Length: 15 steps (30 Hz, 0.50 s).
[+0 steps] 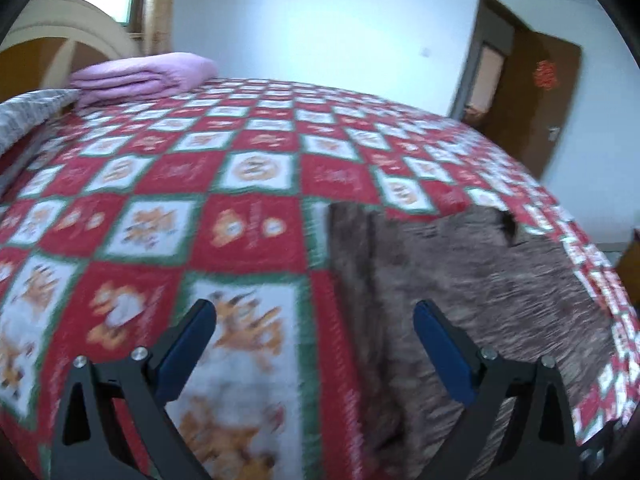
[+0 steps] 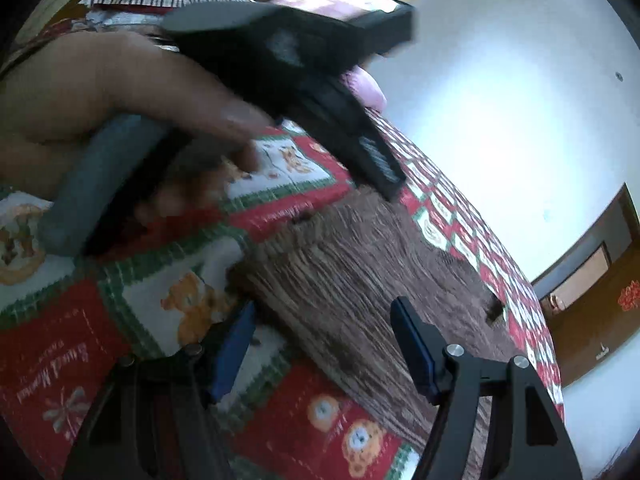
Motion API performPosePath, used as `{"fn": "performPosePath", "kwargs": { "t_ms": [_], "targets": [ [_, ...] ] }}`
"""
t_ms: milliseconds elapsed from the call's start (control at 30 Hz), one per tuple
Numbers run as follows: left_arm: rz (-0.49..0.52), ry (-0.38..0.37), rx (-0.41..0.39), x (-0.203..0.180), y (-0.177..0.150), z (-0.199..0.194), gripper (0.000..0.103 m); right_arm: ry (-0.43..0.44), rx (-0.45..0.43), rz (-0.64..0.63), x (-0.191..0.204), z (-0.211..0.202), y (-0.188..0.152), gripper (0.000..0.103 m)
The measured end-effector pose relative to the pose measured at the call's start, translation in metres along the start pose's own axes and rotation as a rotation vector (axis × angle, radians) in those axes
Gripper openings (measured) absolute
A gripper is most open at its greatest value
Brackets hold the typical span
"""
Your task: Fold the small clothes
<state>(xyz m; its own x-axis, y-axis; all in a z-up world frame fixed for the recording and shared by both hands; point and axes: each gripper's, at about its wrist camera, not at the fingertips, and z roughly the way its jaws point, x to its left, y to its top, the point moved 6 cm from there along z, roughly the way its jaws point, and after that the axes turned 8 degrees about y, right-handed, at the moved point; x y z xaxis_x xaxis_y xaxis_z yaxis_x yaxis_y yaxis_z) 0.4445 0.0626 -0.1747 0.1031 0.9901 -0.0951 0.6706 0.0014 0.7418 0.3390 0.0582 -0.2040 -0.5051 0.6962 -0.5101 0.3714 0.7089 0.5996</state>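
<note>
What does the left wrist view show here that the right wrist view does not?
Only the left wrist view shows the left gripper from behind, jaws open and empty. Only the right wrist view shows the person's left hand holding that gripper's grey handle, and the open, empty right gripper. Both show the brown garment lying on the red checked bedspread, the folded pink blanket and the brown door.

My matt black plastic tongs [image 1: 314, 316] with blue pads hang over a rough brown knitted cloth [image 1: 460, 280] on the red-checked quilted cotton bedspread [image 1: 160, 184].
</note>
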Motion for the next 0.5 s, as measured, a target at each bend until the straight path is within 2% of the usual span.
{"fn": "performPosePath", "kwargs": {
  "t_ms": [133, 200, 333, 400, 500],
  "targets": [
    [0.047, -0.035, 0.054, -0.014, 0.003, 0.021, 0.097, 0.0, 0.009, -0.002, 0.004, 0.006, 0.004, 0.069],
    [0.056, -0.055, 0.094, -0.02, 0.005, 0.034, 0.091, 0.004, 0.011, 0.001, 0.004, 0.007, 0.004, 0.069],
    [0.034, -0.083, 0.11, -0.023, 0.012, 0.047, 0.08, -0.008, 0.005, -0.005, 0.006, 0.007, 0.004, 0.069],
    [0.033, -0.101, 0.119, -0.027, 0.014, 0.052, 0.072, -0.013, 0.003, -0.014, 0.01, 0.006, 0.004, 0.067],
    [0.04, -0.12, 0.139, -0.032, 0.012, 0.058, 0.067, 0.007, 0.003, -0.021, 0.015, 0.006, 0.006, 0.06]
  ]
}}
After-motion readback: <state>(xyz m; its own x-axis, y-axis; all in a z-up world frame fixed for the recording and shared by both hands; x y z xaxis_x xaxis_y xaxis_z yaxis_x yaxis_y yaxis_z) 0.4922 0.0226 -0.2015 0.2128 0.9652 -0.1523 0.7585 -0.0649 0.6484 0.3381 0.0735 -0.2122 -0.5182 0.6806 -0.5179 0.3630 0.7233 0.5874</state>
